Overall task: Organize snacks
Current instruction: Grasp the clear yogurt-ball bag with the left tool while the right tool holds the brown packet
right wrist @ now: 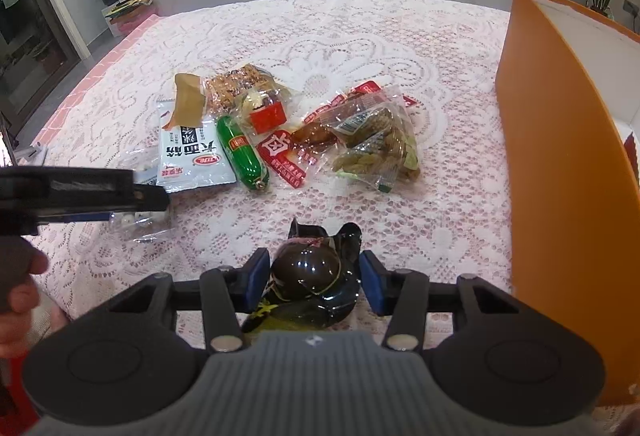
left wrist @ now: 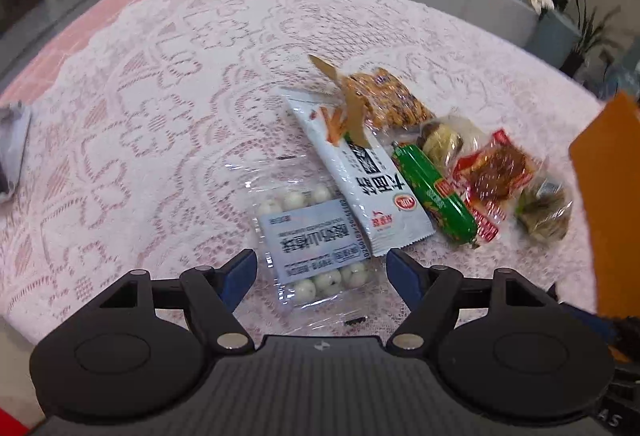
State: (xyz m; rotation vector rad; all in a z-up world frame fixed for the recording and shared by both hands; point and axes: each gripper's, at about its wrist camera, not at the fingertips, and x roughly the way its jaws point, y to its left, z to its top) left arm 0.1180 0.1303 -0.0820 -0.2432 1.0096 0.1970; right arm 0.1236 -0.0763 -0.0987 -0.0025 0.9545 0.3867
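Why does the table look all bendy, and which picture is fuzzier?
Both views bend the table edge because of fisheye lenses. The left wrist view is fuzzier, smearing the green sausage. The right wrist view is sharper, with glare on the shiny black packet between the right gripper jaws.

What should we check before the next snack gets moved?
1. Right tool holding something: ok, a dark shiny packet sits between its blue pads; whether it is gripped firmly, cannot tell.
2. Left tool free: ok, open over the clear pack of white balls, not pinching it.
3. Orange box near: ok, it stands at the right, its white inside showing.
4. Way to the box: ok, only lace tablecloth lies between.
5. Room inside the box: cannot tell.
6. Snacks left: not ok, the green sausage and others remain out.
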